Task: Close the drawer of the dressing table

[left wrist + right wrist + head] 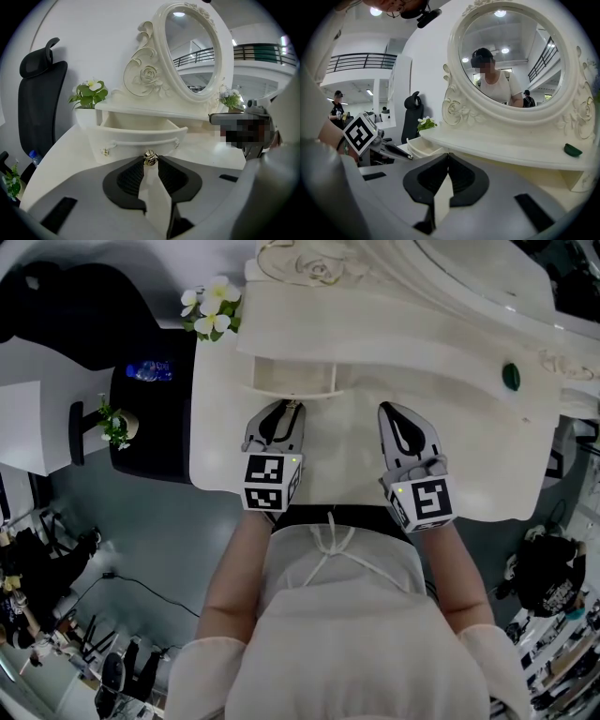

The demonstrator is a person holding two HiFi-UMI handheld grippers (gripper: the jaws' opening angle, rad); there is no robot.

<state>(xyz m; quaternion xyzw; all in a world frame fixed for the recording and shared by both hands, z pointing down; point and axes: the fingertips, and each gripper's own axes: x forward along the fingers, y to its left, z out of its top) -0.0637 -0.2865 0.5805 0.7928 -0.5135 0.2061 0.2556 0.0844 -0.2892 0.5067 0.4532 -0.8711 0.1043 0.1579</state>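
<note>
One drawer [140, 133] of the dressing table [220, 418] stands pulled out, its curved front well forward of the shelf above it. The left gripper [149, 162] is directly in front of the drawer. Its jaws are drawn in on the small gold knob [149, 157] at the middle of the drawer front, and the knob sits at their very tips. The right gripper [448, 157] is off to the right of the drawer, jaws together with nothing between them.

Step in hand, as judged: push the drawer home.

1. Push straight along the drawer's own run. A sideways load would likely skew the drawer in its opening.
2. Hold the left gripper in line with the knob. A tip-only hold may slip off a rounded knob.
3. Leave the right gripper clear of the drawer's right side.
4. Stop when the drawer front lies flush under the shelf.
</note>
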